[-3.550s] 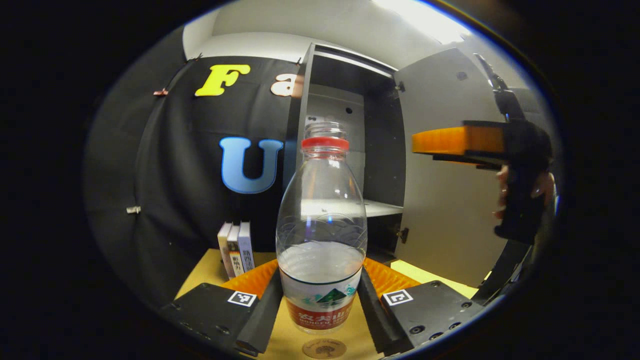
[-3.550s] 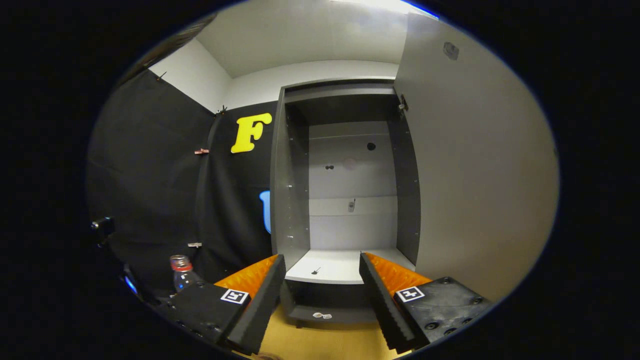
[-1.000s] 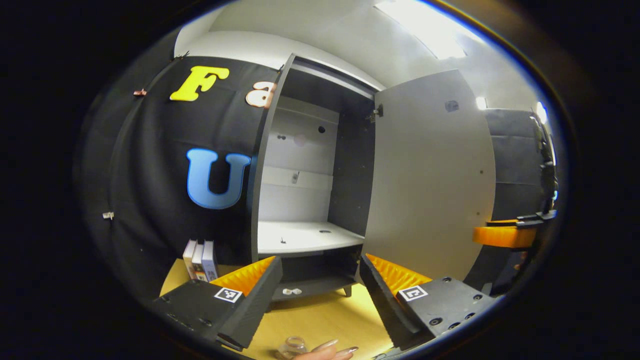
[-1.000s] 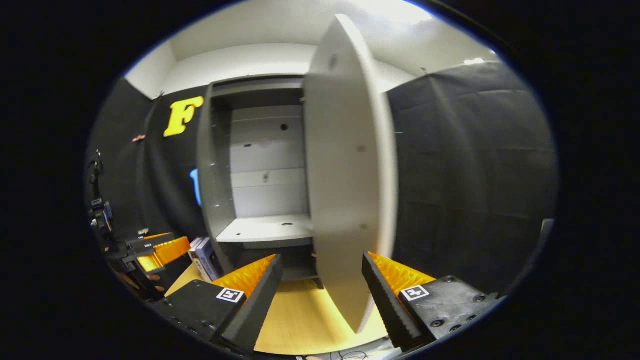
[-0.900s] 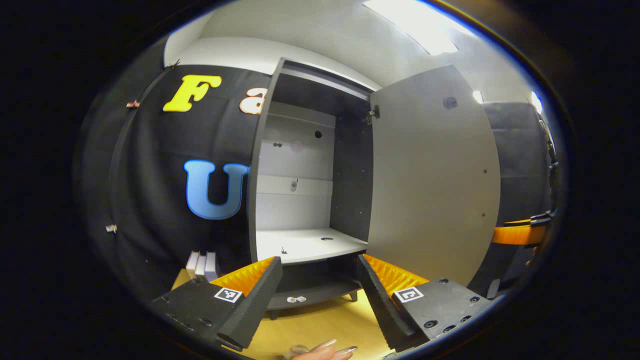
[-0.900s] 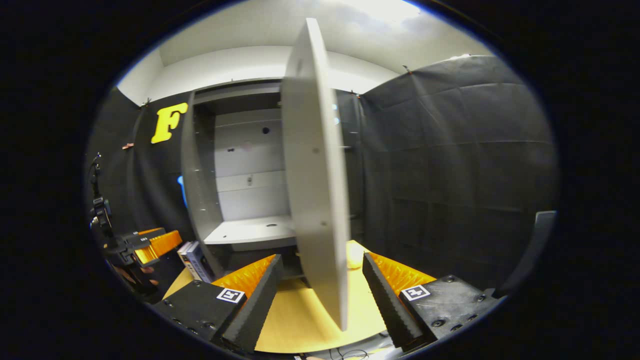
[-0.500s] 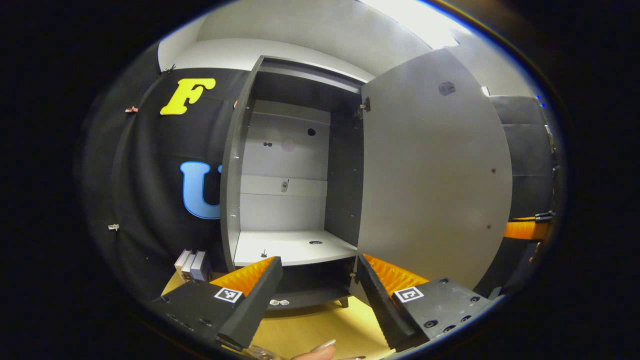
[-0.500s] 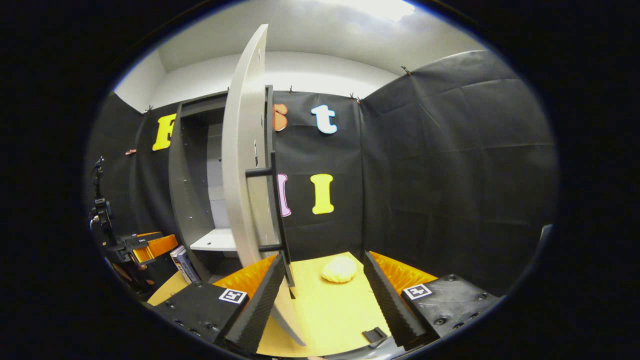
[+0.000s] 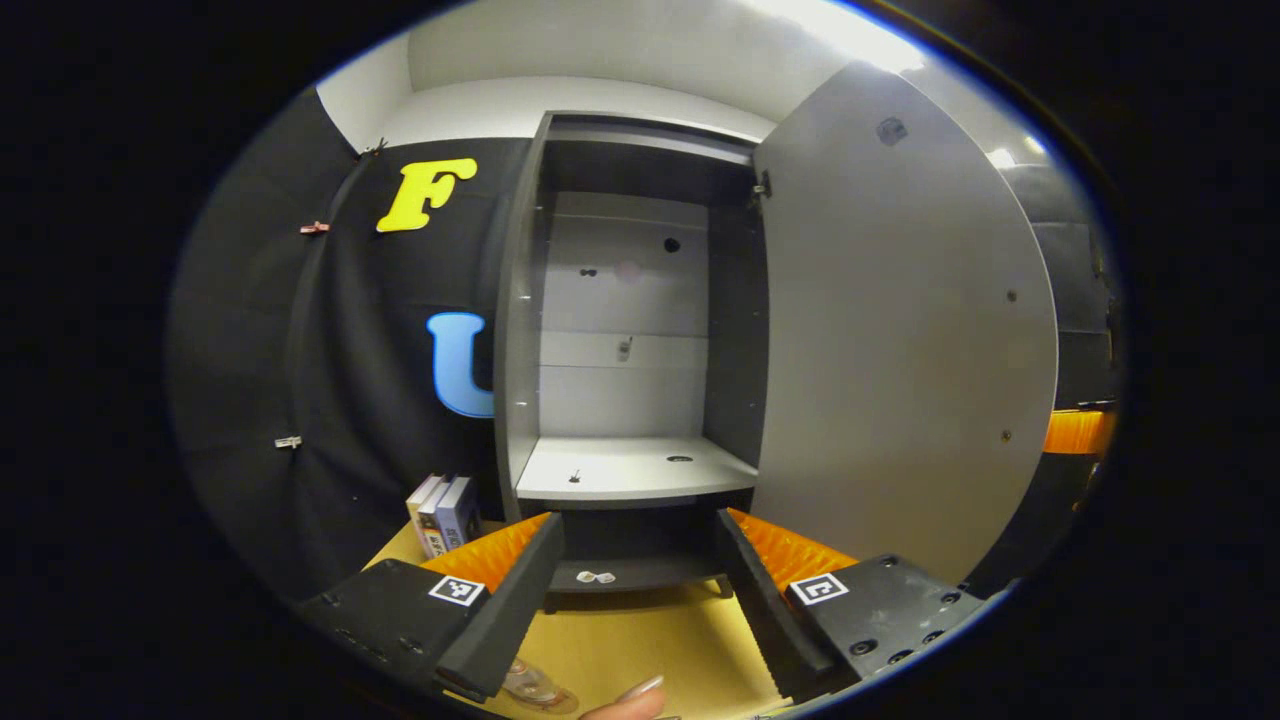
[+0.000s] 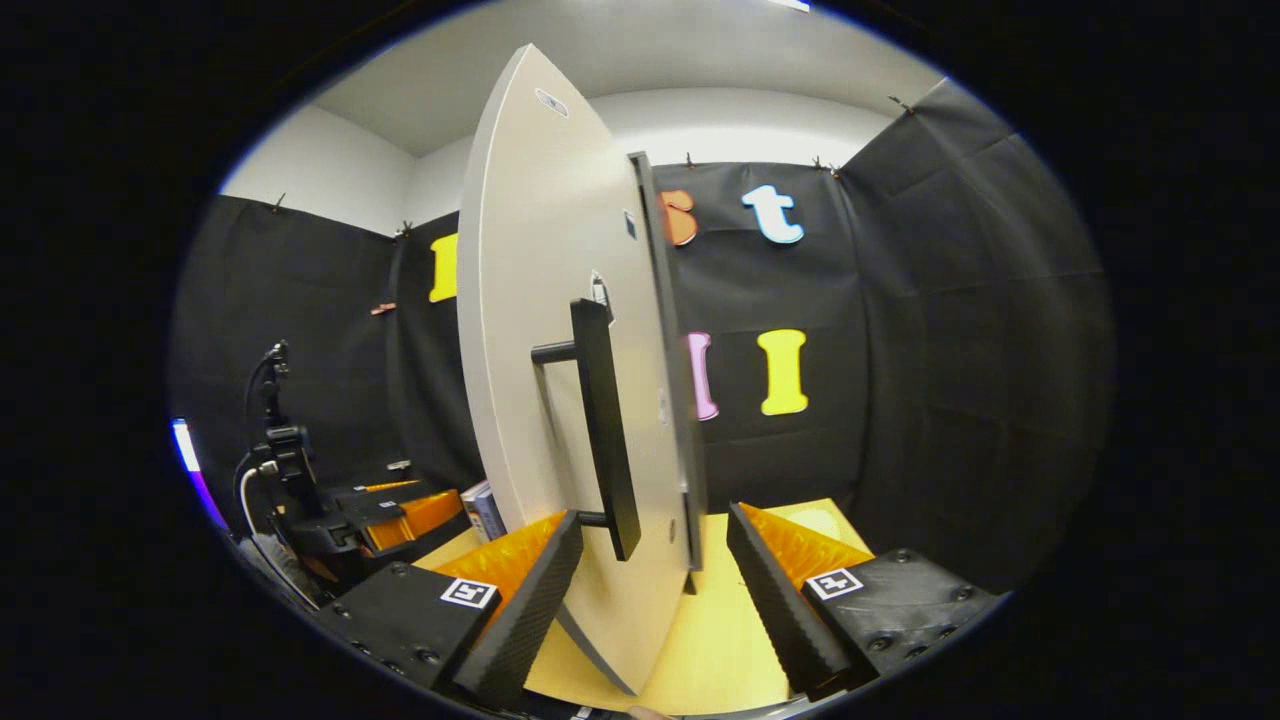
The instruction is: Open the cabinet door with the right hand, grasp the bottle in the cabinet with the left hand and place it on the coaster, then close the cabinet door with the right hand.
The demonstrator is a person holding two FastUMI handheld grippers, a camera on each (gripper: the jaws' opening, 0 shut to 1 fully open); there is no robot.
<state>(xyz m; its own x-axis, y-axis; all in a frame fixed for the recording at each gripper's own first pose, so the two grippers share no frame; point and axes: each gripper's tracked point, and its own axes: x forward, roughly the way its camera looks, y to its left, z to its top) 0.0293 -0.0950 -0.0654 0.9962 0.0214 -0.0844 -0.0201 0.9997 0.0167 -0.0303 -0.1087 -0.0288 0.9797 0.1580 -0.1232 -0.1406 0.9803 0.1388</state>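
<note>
The grey cabinet [image 9: 625, 330] stands with its door [image 9: 900, 330] swung wide to the right and its white shelf [image 9: 630, 467] bare. My left gripper [image 9: 635, 600] is open and holds nothing, facing the cabinet from a short way back. Just below its left finger, the clear bottle's [image 9: 530, 685] top peeks in at the bottom edge, beside a person's fingertip [image 9: 625, 697]. In the right gripper view I face the outer side of the door [image 10: 540, 350] and its black bar handle [image 10: 600, 430]. My right gripper [image 10: 650, 600] is open, its fingers straddling the door's lower edge just below the handle.
Several books [image 9: 440, 508] stand upright on the yellow table [image 9: 640, 650] left of the cabinet, also visible as books [image 10: 484, 510] behind the door. The left gripper [image 10: 390, 510] shows far left in the right gripper view. Black cloth walls close the booth.
The left gripper has let go of the bottle and drawn back from it. The right gripper has swung round the door's edge from its inner side to its outer side, up to the handle.
</note>
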